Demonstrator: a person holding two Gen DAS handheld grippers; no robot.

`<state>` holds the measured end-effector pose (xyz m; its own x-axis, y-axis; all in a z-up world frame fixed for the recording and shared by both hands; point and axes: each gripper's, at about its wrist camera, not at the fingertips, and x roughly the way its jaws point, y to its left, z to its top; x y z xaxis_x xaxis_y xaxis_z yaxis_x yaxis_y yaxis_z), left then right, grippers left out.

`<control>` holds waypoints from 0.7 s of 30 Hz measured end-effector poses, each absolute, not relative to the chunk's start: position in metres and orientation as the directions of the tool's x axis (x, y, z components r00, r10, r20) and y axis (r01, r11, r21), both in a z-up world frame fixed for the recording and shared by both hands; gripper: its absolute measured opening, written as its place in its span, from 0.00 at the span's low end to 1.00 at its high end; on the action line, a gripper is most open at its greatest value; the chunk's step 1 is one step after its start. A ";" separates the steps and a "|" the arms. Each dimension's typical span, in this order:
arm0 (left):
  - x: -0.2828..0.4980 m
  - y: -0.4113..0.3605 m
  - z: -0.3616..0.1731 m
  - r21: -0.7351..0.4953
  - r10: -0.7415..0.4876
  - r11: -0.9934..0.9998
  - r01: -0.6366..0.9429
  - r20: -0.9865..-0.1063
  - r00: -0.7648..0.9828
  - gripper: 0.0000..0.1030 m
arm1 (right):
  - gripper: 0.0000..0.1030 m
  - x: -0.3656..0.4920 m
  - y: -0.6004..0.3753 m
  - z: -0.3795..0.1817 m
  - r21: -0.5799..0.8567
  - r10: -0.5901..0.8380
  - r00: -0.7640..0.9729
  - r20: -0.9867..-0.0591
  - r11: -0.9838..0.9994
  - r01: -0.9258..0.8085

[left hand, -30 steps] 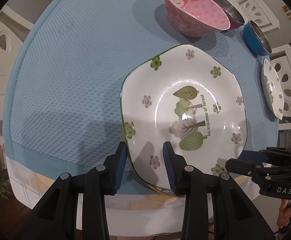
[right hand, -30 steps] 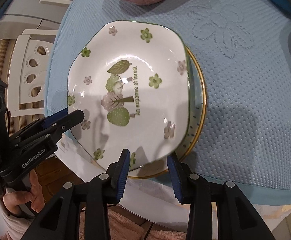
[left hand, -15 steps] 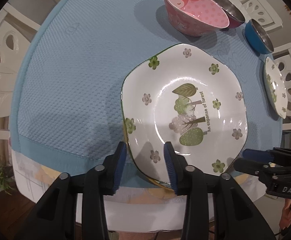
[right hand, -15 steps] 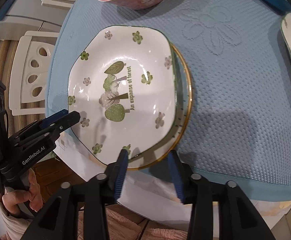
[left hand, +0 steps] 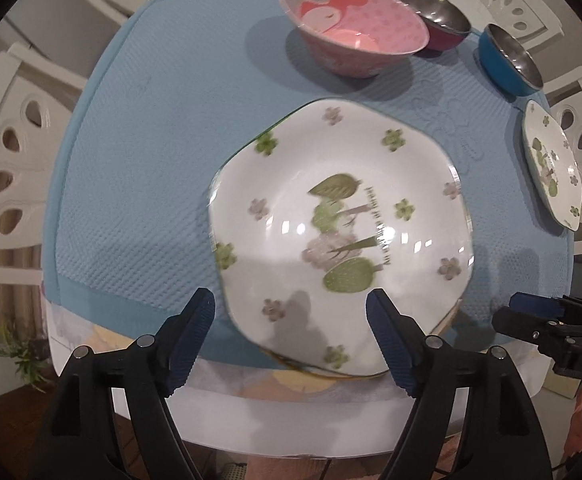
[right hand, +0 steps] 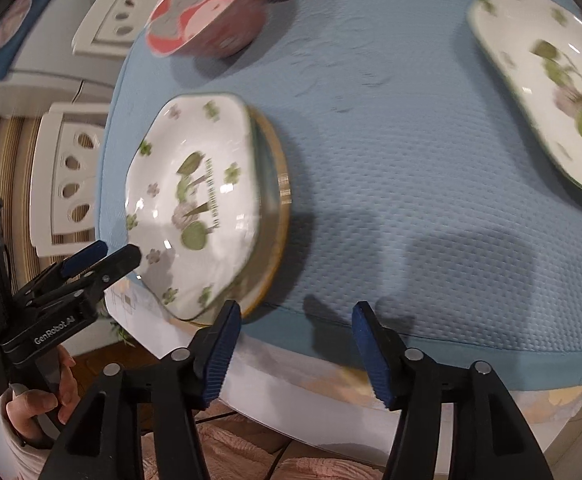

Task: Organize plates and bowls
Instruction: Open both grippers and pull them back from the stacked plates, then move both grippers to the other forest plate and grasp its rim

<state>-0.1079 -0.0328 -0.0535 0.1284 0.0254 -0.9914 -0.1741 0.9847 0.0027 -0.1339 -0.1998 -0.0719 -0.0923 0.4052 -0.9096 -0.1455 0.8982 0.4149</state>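
A white floral plate with a tree print lies on a gold-rimmed plate, on the blue mat at the table's near edge. My left gripper hangs over the plate's near rim. Its jaws are opening wide and the pads are clear of the plate. My right gripper is also opening, over bare mat to the right of the stack, with nothing between its fingers. Each gripper shows in the other's view: the right gripper and the left gripper.
A pink bowl, a maroon steel-lined bowl and a blue steel-lined bowl stand at the mat's far side. A second floral plate lies at the right. White chairs ring the table. A hand holds the left gripper.
Both grippers let go of the floral plate's rim, widened their jaws and drew back and up. The right one swung to the right, off the stack.
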 end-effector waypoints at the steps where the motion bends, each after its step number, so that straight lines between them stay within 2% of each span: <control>1: -0.105 -0.038 -0.052 0.002 0.024 0.986 -0.168 -0.991 0.129 0.75 | 0.61 -0.133 -0.207 -0.072 0.417 0.409 -0.086 -0.908 0.899 -0.133; 11: -0.074 -0.083 -0.050 -0.074 -0.060 0.987 -0.142 -0.994 0.095 0.75 | 0.63 -0.129 -0.283 -0.069 0.442 0.442 -0.016 -0.897 0.897 -0.016; 21: -0.018 -0.158 -0.041 -0.149 -0.145 0.988 -0.036 -0.984 0.106 0.75 | 0.63 -0.090 -0.377 -0.026 0.418 0.408 0.143 -0.902 0.907 0.046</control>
